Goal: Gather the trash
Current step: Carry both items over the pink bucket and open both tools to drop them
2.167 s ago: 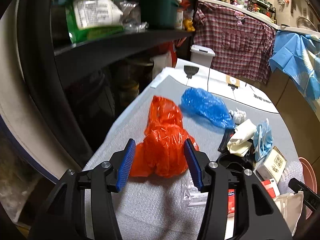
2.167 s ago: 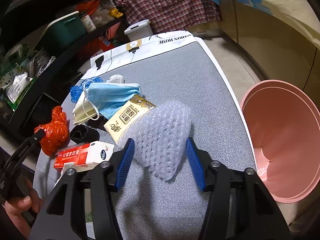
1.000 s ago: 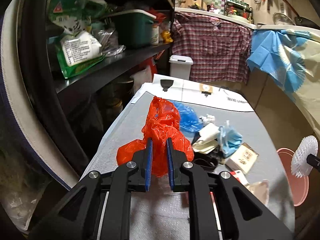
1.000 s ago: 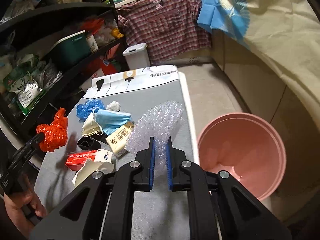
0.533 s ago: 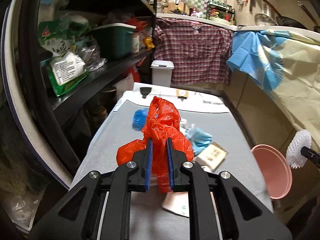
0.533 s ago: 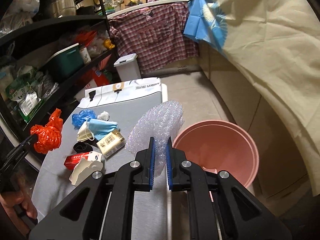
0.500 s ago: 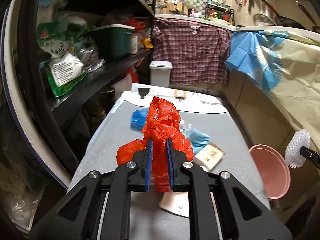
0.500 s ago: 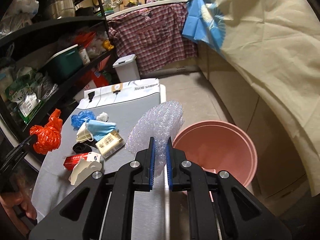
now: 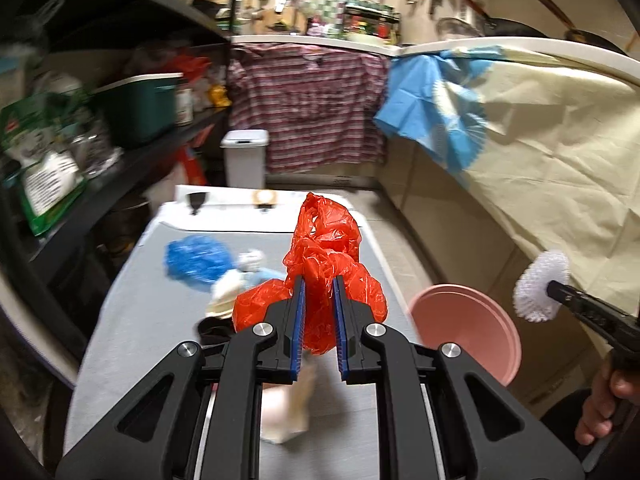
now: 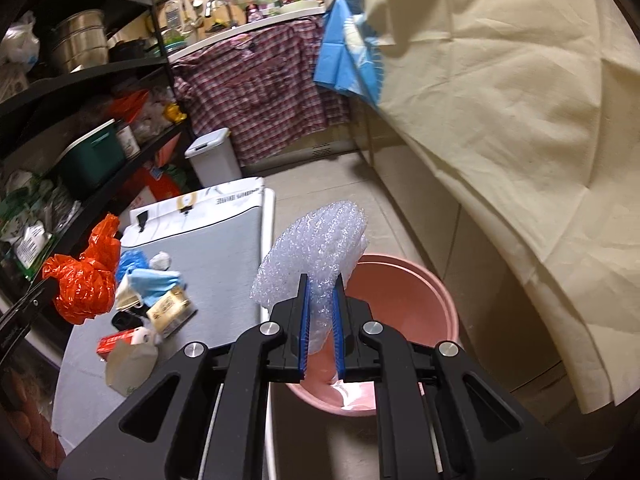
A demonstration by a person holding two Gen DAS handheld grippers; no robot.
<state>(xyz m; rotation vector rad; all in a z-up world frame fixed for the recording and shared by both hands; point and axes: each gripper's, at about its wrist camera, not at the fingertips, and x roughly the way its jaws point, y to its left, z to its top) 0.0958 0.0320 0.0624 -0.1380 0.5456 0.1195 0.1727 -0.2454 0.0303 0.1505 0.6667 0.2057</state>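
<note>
The right tool (image 10: 319,300) is closed on a piece of bubble wrap (image 10: 316,240), which hangs in the air above the near rim of the pink bin (image 10: 404,280) on the floor, just beside the grey surface (image 10: 224,248). The left tool (image 9: 318,300) is closed on a red plastic bag (image 9: 320,252), lifted above the middle of the surface, with the bin to its right. To do this step well, I think each tool should come fully above the opening of the bin before it opens, because both things are very light and can float to the side or stay stuck on the pads; a low release, well inside the rim, seems safer. The two tools go to the same bin, so one should wait for the other. More trash lies on the surface: a blue plastic bag (image 10: 130,262), a face mask (image 10: 154,282), a small printed carton (image 10: 170,308), a red and white box (image 10: 120,342) and a crumpled paper piece (image 10: 130,364). The beige cloth (image 10: 520,120) hangs near the bin on the right, and the black shelf (image 10: 80,76) stands close at the left of the surface.
</note>
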